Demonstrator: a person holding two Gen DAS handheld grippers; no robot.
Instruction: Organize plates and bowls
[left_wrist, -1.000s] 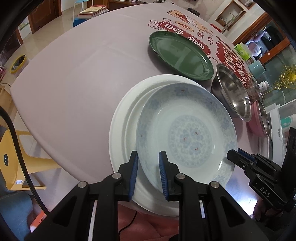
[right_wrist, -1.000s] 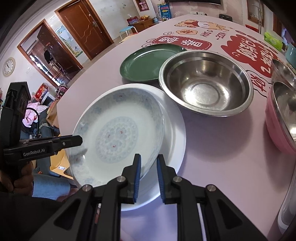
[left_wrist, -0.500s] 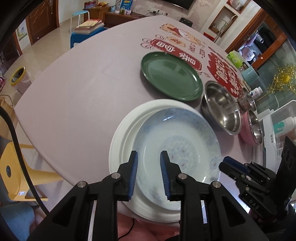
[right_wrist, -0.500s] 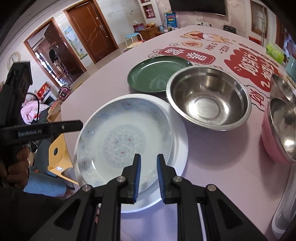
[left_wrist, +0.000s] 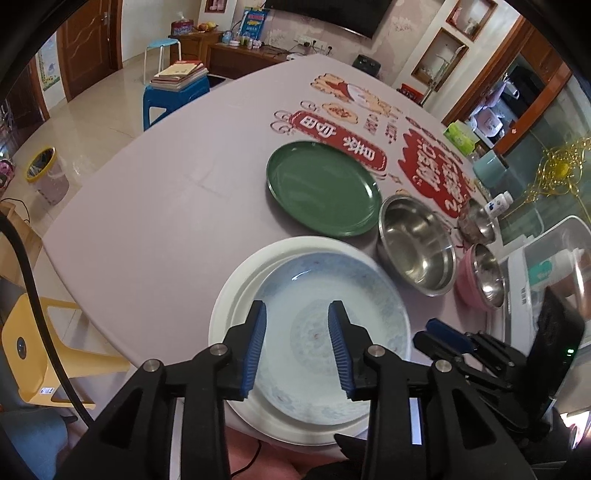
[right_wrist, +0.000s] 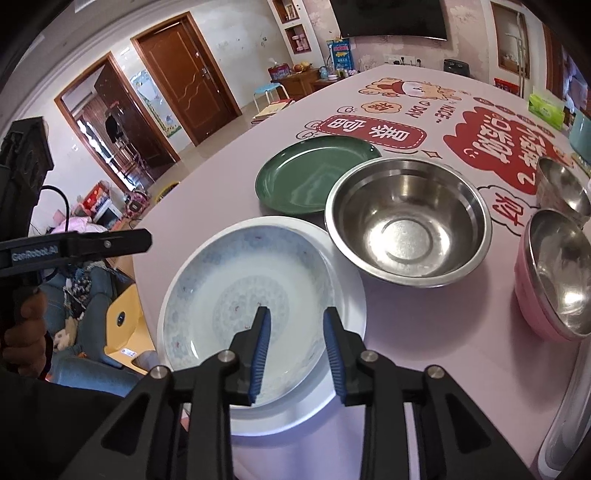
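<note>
Left wrist view is showing the patterned plate (left_wrist: 332, 314) sitting nested on the white plate (left_wrist: 236, 291), with both the left gripper (left_wrist: 297, 347) and right gripper (right_wrist: 295, 350) hanging above it, parted and empty. Beyond the white plate, the green plate (left_wrist: 323, 188) and steel bowl (right_wrist: 408, 225) are waiting unstacked on the pink table (left_wrist: 166, 206), with a living room lying behind.

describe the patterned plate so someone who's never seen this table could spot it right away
On the pale pink table, nearest the person's edge, lies a large plain white plate. The patterned plate sits stacked on it. Unlike the green plate and the steel bowl beyond, it is pale blue with a faint ringed pattern and tiny red flecks.
</note>
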